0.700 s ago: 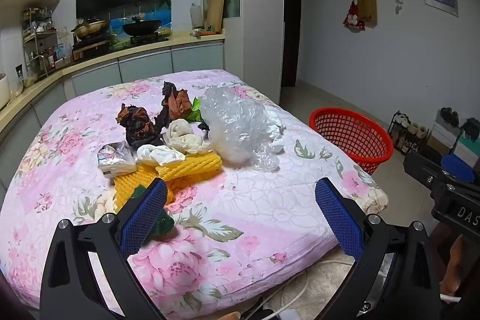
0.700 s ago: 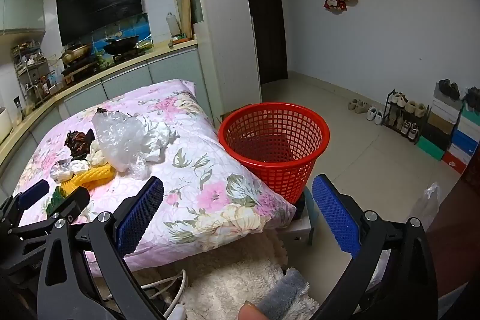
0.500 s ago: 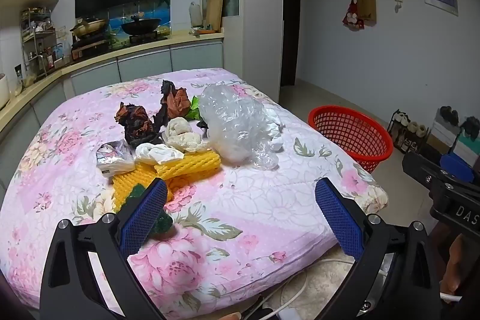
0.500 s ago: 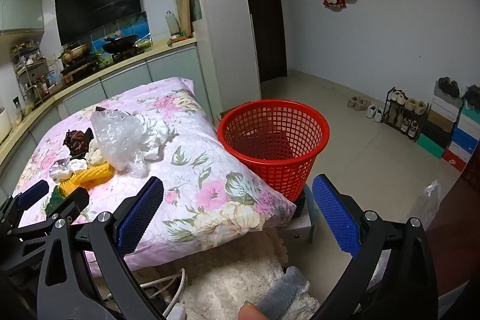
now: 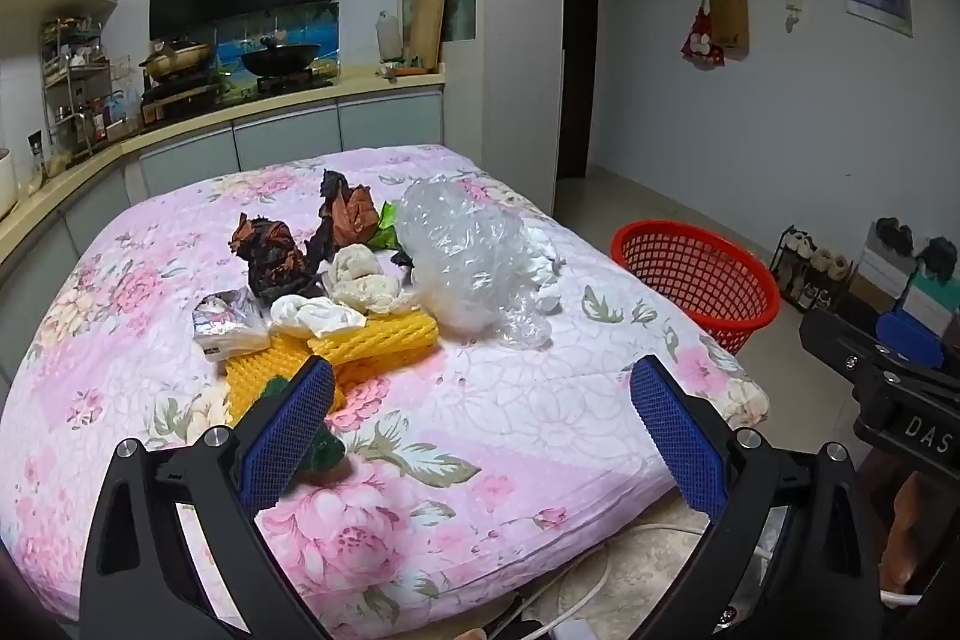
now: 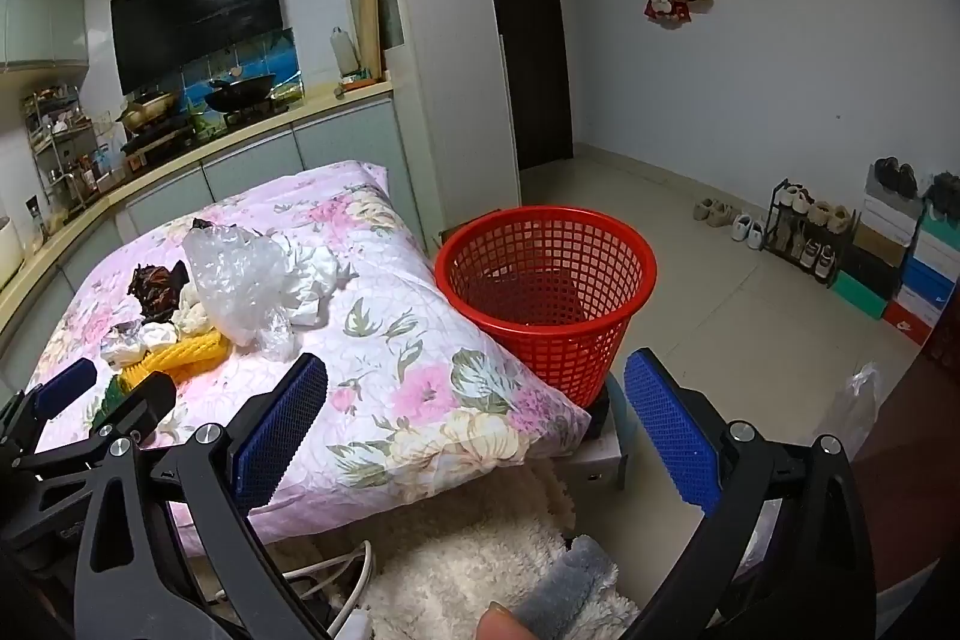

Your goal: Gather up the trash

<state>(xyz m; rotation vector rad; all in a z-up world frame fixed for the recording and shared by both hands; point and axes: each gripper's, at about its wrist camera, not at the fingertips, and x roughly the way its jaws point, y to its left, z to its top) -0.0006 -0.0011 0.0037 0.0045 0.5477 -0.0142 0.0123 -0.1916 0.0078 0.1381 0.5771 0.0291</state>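
Note:
A heap of trash lies on the pink floral cloth [image 5: 516,418]: a clear plastic bag [image 5: 474,259], yellow foam netting [image 5: 372,340], brown-black crumpled paper [image 5: 273,256], white tissue wads [image 5: 315,313] and a silver wrapper [image 5: 225,319]. A red mesh basket [image 6: 546,292] stands on the floor at the cloth's right edge. My left gripper [image 5: 480,430] hovers open over the near part of the cloth, short of the heap. My right gripper [image 6: 477,424] is open above the cloth's front right corner, with the basket just beyond it. Nothing sits between either pair of jaws.
A kitchen counter [image 5: 282,106] with pans runs behind the table. A shoe rack and stacked boxes [image 6: 888,244] line the right wall. A white fluffy rug [image 6: 480,568] and cables lie on the floor below. A white pillar [image 6: 444,58] rises behind the basket.
Both views have shifted slightly; the scene sits a little lower and nearer in the frames. Both grippers stay open and empty, and nothing on the cloth has moved.

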